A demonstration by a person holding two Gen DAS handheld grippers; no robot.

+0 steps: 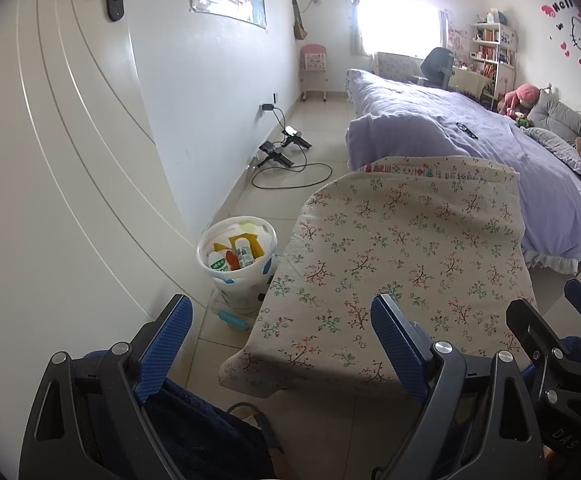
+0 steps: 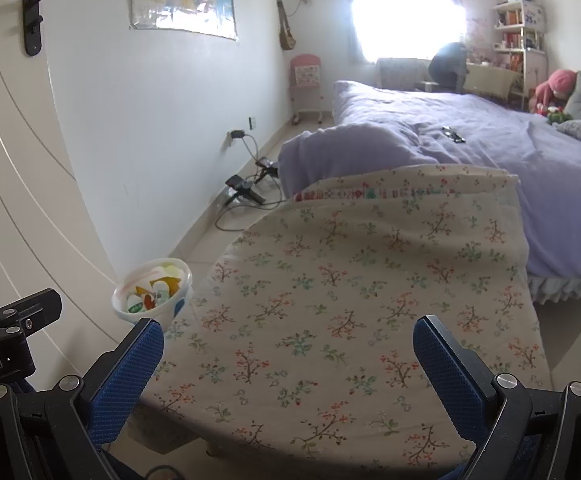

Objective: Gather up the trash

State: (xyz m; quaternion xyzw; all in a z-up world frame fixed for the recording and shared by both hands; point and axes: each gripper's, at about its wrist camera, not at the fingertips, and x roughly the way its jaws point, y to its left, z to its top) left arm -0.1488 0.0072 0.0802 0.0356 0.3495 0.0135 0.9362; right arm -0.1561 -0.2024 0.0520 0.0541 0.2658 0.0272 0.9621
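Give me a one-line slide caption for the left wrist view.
Open left gripper hovers over a floral-covered bench, with a filled waste bin on the floor beside it.

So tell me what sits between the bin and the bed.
The floral-covered bench fills that stretch between bin and bed, clearest in the left wrist view.

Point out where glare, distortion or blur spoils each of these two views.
Left wrist view: the window is blown out white, and fisheye bends the door grooves into arcs. Right wrist view: the window glares harder, washing out the chair before it; the floral cloth looks soft towards the bottom edge.
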